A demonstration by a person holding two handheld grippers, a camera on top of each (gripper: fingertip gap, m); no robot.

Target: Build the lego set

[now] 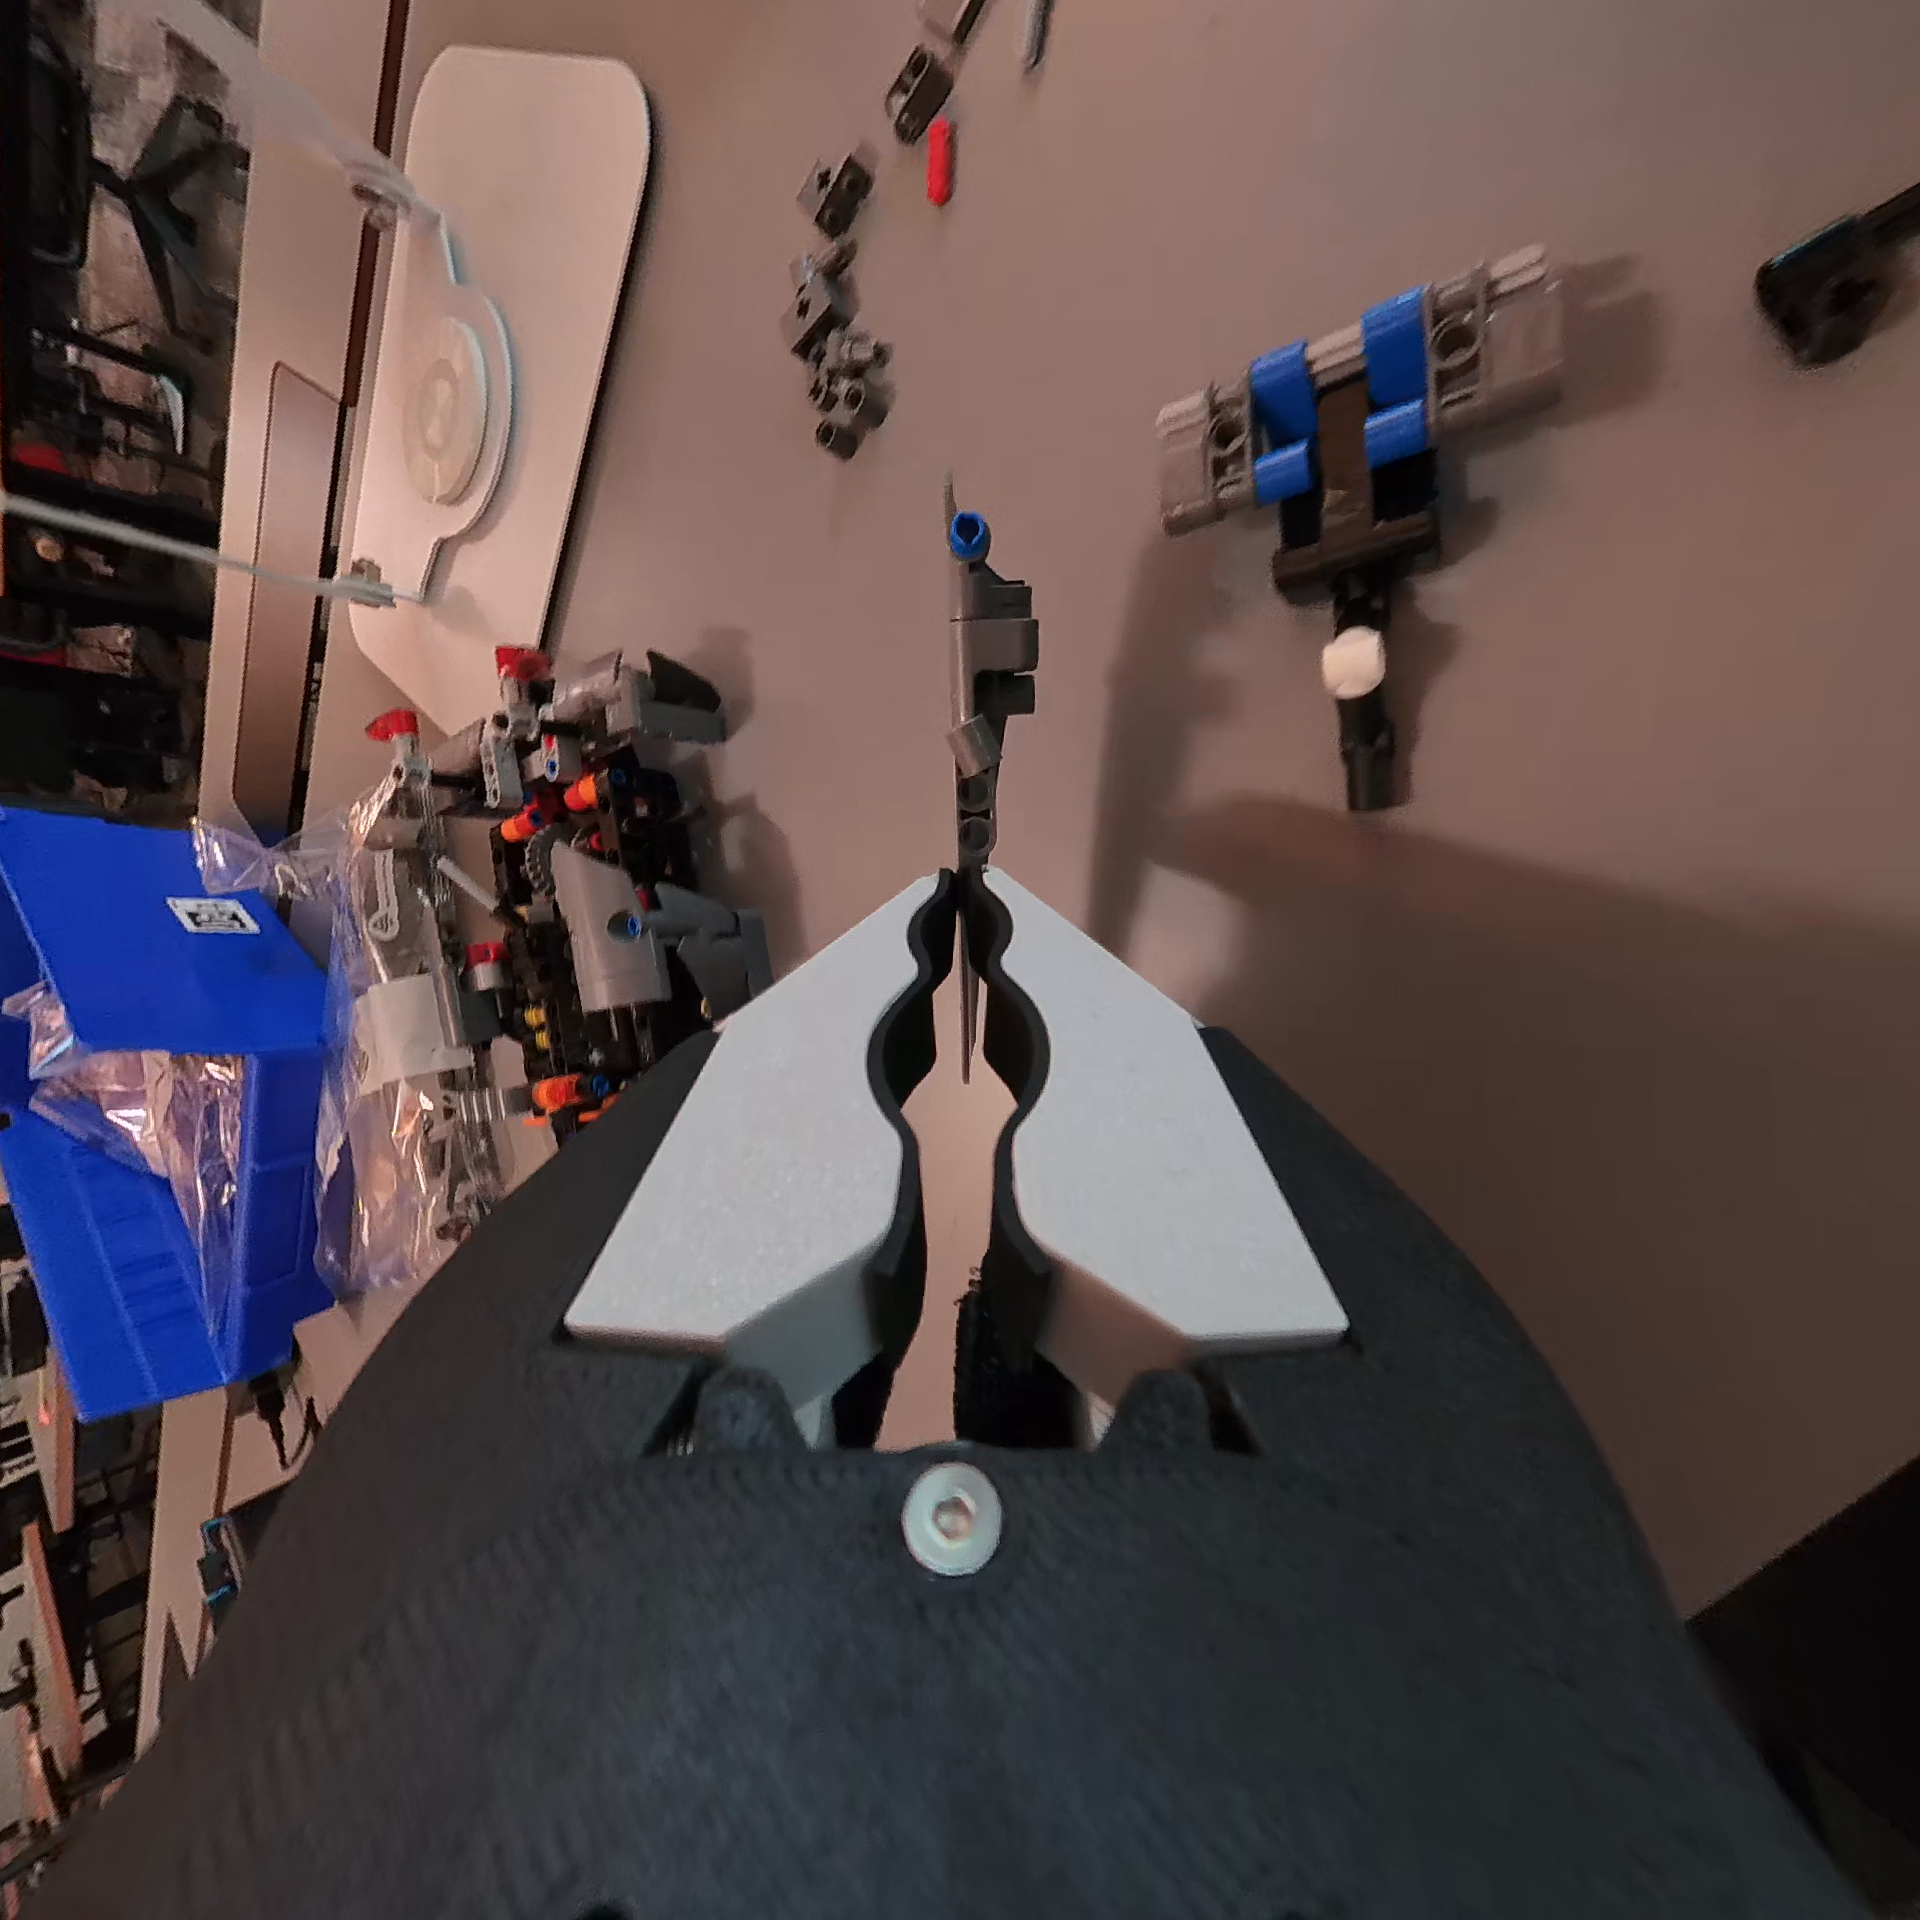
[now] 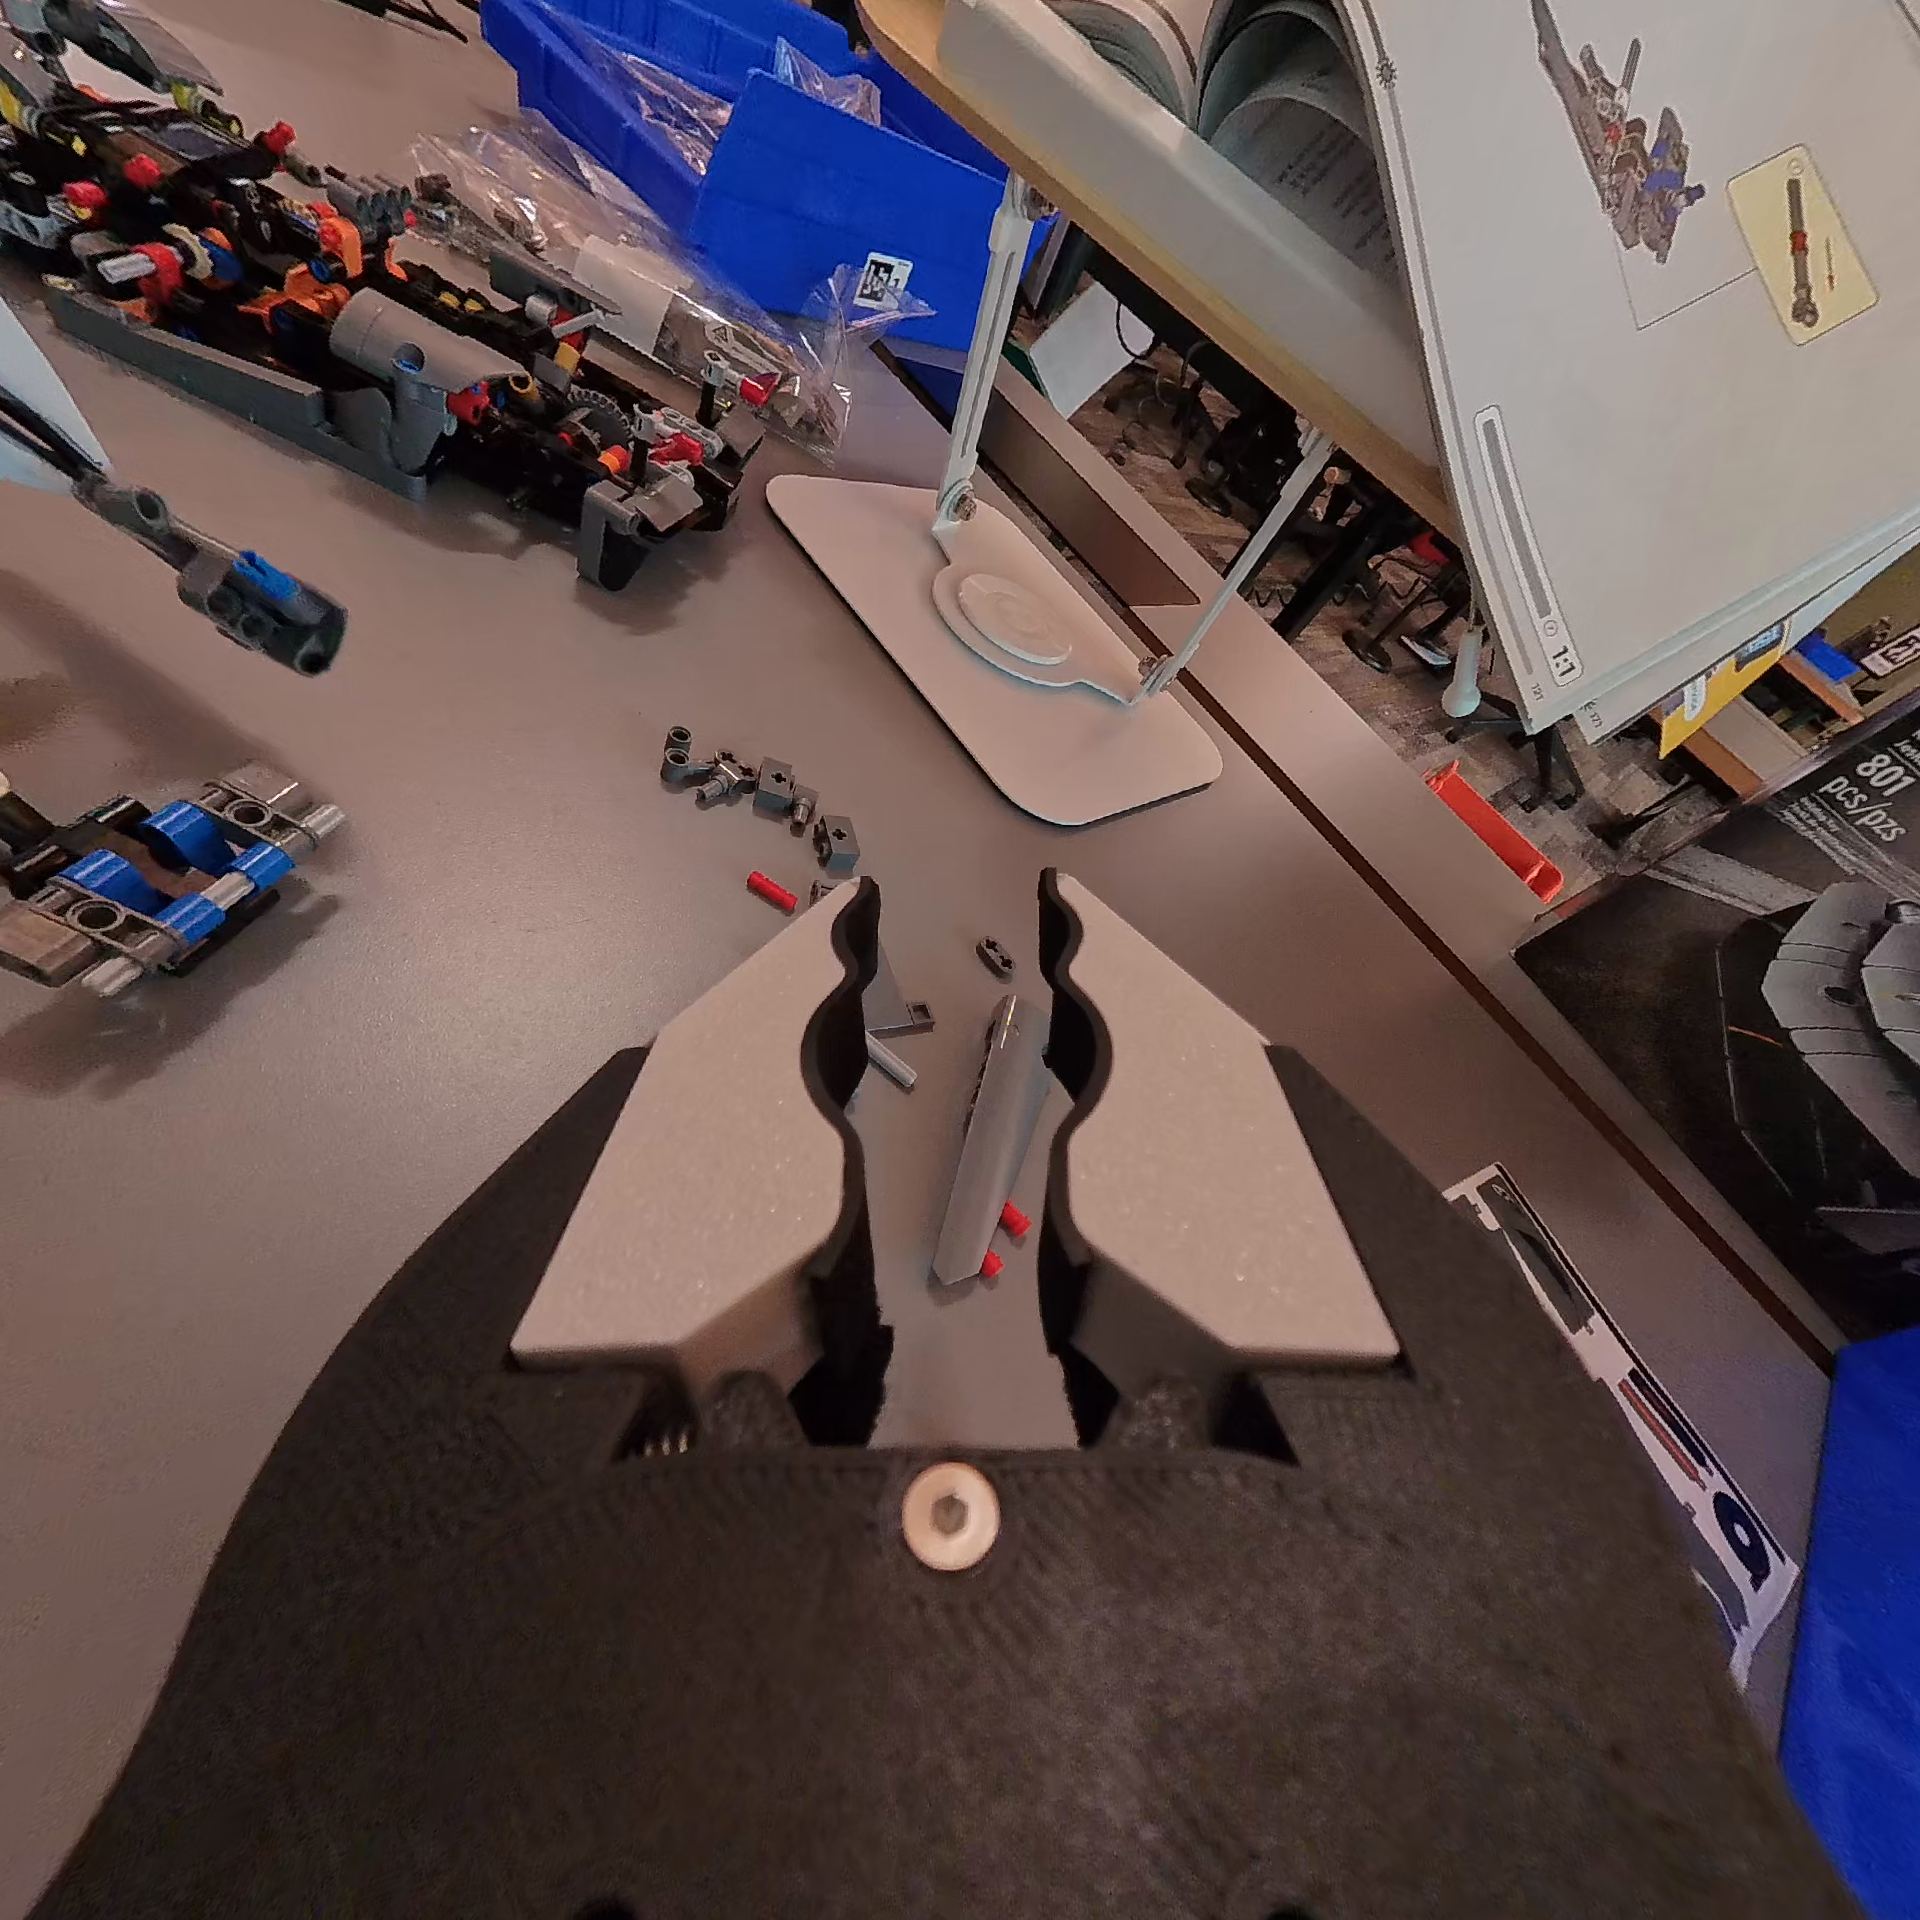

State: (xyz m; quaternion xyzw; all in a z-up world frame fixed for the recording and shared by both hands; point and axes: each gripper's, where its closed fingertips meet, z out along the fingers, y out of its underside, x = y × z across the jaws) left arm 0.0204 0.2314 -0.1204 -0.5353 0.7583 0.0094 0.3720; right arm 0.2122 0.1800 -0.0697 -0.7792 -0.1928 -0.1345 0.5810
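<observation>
My left gripper (image 1: 958, 883) is shut on a thin grey panel sub-assembly (image 1: 982, 665) with a blue pin on top, held above the table. It also shows in the right wrist view (image 2: 255, 603), at the left. My right gripper (image 2: 951, 894) is open above the table, its jaws on either side of a grey wedge panel with red pins (image 2: 987, 1153). The large partly built model (image 1: 582, 894) lies at the left, also in the right wrist view (image 2: 343, 343). A grey, blue and black sub-assembly (image 1: 1351, 416) lies to the right, also in the right wrist view (image 2: 156, 883).
Several small dark grey connectors (image 2: 769, 790) and a red pin (image 2: 771, 890) lie ahead of my right gripper. A white stand (image 2: 997, 644) holds the open instruction booklet (image 2: 1662, 312). Blue bins (image 2: 831, 187) and plastic bags (image 1: 405, 1091) sit behind the model. The set's box (image 2: 1766, 1039) lies at the right. The grippers' ends are close to 20 centimeters from one another.
</observation>
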